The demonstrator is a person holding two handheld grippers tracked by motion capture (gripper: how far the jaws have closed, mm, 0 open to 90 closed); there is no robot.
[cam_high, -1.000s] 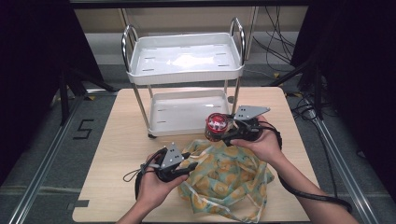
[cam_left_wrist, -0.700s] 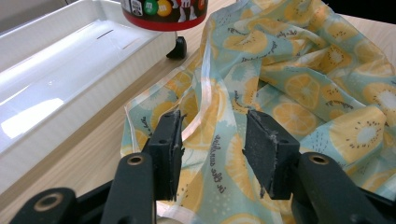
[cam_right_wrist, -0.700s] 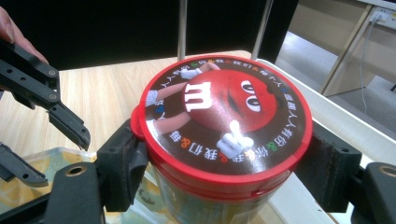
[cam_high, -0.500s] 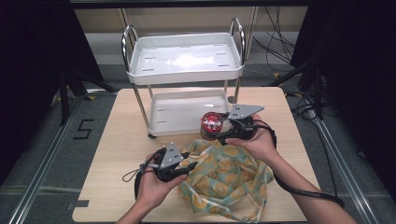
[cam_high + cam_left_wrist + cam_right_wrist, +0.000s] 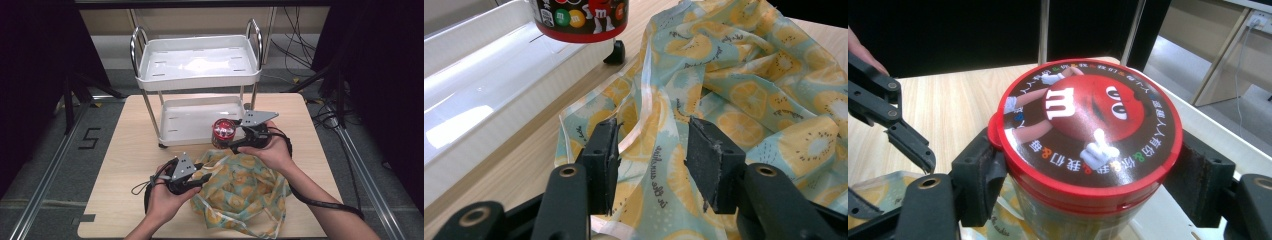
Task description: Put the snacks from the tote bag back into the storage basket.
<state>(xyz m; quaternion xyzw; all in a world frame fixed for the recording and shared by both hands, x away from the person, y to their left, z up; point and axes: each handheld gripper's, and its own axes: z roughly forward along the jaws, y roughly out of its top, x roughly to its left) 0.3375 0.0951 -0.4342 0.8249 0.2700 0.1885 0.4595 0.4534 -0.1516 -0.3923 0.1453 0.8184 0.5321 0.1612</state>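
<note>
Surface (image 5: 115, 165): pale wood; it carries everything below.
Cart (image 5: 197, 67): white, two-tiered with chrome posts, standing at the far edge of the surface; both trays look bare.
Bag (image 5: 240, 187): thin fabric printed with citrus slices, slumped toward the near right corner, its mouth turned to the cart.
Jar (image 5: 223, 133): red-lidded candy jar, upright, held above the bag's far rim, just in front of the cart's lower tray.
Right hand-held gripper (image 5: 1093, 172): jaws closed on the jar's sides just under the lid; the nearer tool to the jar.
Left hand-held gripper (image 5: 651, 155): jaws part open astride a fold of the bag's edge; I cannot tell whether the pads pinch it.
Key relation: the jar's long axis is vertical, the cart tray just beyond it, the bag below and on the near side.
</note>
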